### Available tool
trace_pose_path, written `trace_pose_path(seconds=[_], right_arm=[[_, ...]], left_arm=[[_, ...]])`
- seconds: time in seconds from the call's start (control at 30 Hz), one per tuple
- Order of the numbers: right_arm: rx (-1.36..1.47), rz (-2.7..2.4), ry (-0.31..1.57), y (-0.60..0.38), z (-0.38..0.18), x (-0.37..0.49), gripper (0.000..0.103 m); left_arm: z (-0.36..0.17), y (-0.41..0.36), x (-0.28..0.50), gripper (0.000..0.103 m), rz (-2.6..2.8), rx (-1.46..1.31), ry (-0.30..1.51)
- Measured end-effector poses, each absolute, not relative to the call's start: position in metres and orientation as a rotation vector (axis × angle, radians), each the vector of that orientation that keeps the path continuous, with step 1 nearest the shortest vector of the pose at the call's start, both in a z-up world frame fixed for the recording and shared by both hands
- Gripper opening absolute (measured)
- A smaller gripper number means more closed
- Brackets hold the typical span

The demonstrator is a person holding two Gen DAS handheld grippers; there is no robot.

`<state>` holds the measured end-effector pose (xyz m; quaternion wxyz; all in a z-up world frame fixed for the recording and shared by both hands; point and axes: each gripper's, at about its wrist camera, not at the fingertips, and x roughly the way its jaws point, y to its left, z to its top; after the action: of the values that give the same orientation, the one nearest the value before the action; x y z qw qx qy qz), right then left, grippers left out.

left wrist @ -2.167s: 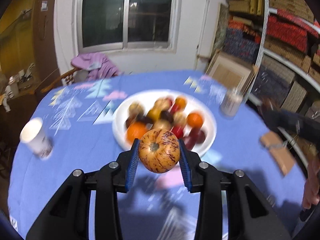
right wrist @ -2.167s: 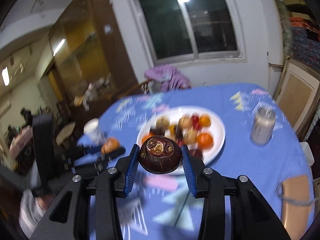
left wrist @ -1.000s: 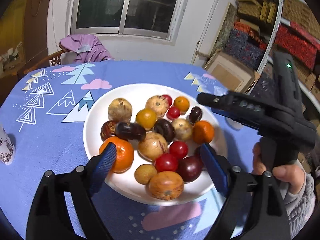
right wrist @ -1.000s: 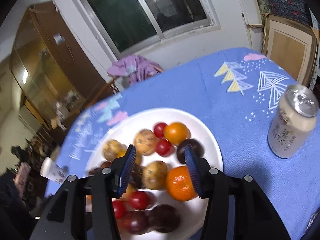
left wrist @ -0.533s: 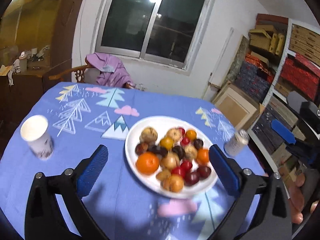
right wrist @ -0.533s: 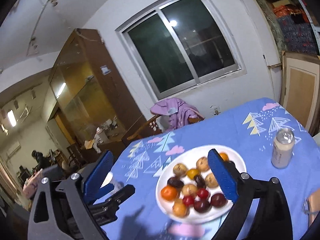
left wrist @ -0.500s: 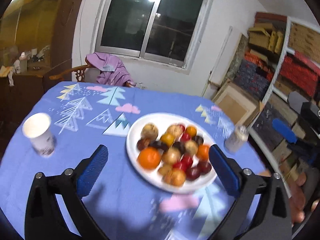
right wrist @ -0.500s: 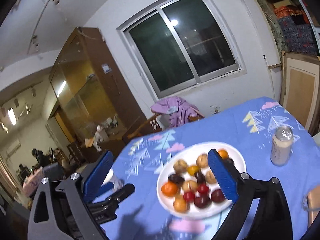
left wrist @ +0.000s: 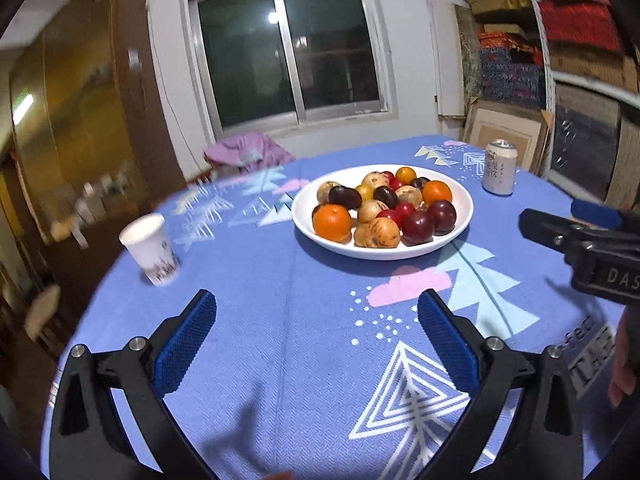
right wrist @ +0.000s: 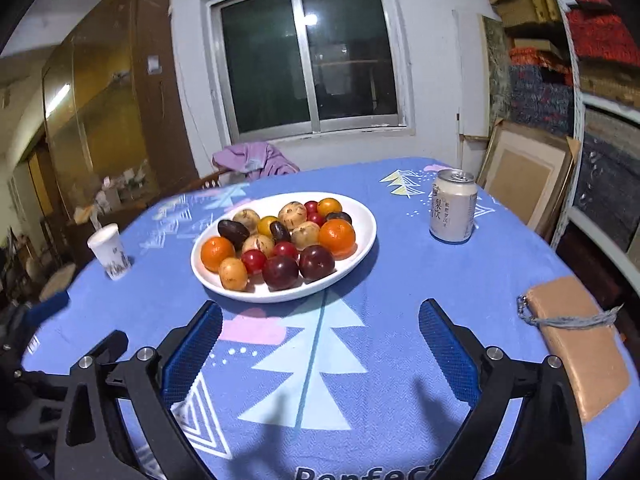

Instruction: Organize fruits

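Both tools hang back from the work with nothing in them: the left gripper has its blue-padded jaws spread wide over bare cloth, and the right gripper is spread just as wide and likewise holds nothing. Ahead of both sets of jaws, well beyond the fingertips and roughly on their centre line, sits the shallow white ceramic plate on the round table under a blue cloth printed with pale triangle trees and pink clouds. On it lies the pile of mixed fruit: two bright oranges, several dark plums, small red cherry-sized fruits, speckled tan-brown round ones, a yellow one and a few dark oblong ones, all touching one another and filling most of the dish. No loose fruit shows on the cloth in either view, so the gathering looks finished, or very nearly so, and this seems to be the pause after the last placement. If any step is left, it calls for a search of the table outside the plate, or a forward reach with the jaws narrowed to suit one small round fruit without nudging its neighbours. Off to the right of the jaws stands a pale beverage can, to the left a white paper cup, and near the right gripper's right finger lies a tan pouch with a grey tassel.
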<state>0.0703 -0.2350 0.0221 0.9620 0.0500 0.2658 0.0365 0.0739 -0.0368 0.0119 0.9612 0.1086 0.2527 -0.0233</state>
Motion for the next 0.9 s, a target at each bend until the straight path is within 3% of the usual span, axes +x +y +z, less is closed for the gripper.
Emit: trace_pose_path(seconds=[0.9], right_arm=[[0.07,0.115,0.604,-0.214,0.011,0.073,0.1]], left_arm=[[0.019,-0.026,0.079,0.099,-0.112,0.113,0.585]])
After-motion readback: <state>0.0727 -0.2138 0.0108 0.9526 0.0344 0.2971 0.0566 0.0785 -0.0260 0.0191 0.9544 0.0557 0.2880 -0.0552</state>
